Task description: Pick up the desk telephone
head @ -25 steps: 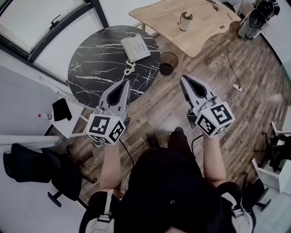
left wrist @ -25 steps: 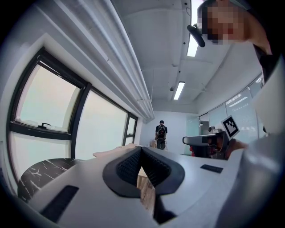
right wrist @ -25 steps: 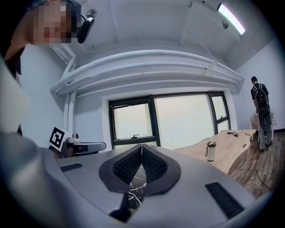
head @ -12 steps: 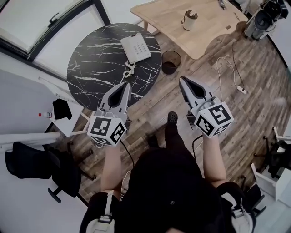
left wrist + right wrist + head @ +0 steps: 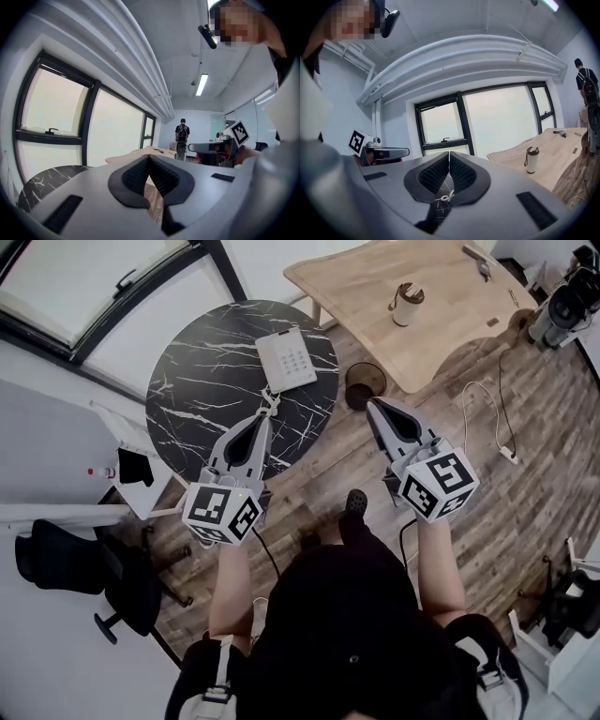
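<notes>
The white desk telephone (image 5: pixel 287 360) lies on the round black marble table (image 5: pixel 202 381), near its right edge, with its coiled cord (image 5: pixel 269 406) trailing toward me. My left gripper (image 5: pixel 262 418) is shut and empty, its tip over the table's near edge just short of the cord. My right gripper (image 5: pixel 372 405) is shut and empty too, held over the wood floor to the right of the table. In the right gripper view a bit of the cord (image 5: pixel 445 196) shows below the closed pads (image 5: pixel 459 172). The left gripper view shows closed pads (image 5: pixel 140 176) and the table's edge (image 5: pixel 42 185).
A dark waste bin (image 5: pixel 363 384) stands on the floor between the round table and a light wooden table (image 5: pixel 441 329) that carries a lidded cup (image 5: pixel 406 304). A white cable (image 5: pixel 487 418) lies on the floor at right. A black office chair (image 5: pixel 70 568) sits at left. Another person (image 5: pixel 182 138) stands far off.
Both grippers have moved forward toward the round table. The left tip now reaches the table's near edge by the cord. The telephone has not moved.
</notes>
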{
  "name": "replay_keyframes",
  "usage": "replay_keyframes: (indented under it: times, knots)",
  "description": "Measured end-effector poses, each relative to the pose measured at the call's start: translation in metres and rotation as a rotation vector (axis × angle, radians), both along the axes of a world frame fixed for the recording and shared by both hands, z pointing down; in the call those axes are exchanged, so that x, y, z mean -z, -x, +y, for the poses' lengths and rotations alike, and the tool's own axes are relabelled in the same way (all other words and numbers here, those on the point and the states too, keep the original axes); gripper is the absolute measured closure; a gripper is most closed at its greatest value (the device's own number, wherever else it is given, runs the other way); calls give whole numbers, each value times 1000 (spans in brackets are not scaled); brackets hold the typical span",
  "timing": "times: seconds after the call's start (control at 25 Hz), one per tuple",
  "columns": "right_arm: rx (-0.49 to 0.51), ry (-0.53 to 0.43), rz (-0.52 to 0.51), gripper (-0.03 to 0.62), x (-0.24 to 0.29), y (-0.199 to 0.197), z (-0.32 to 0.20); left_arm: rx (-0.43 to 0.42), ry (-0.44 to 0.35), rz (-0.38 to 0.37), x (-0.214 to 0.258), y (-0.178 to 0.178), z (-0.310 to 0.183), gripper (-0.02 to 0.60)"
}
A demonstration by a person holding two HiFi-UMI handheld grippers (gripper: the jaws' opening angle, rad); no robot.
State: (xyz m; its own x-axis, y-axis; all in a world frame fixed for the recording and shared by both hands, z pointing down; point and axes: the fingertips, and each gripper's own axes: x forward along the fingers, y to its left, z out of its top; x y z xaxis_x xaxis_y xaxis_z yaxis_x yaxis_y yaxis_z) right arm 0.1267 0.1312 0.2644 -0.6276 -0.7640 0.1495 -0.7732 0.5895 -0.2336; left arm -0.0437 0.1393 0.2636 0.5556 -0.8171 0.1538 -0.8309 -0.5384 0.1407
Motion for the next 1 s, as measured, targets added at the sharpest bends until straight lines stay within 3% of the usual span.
replay_keyframes:
  times: [0.68, 1.0]
  knots:
    - [141, 6, -21, 563, -12, -52, -71, 152, 6, -23, -3, -53, -42, 566]
    - [167, 48, -39, 563, -26, -48, -83, 183, 42, -43, -13, -49, -46, 566]
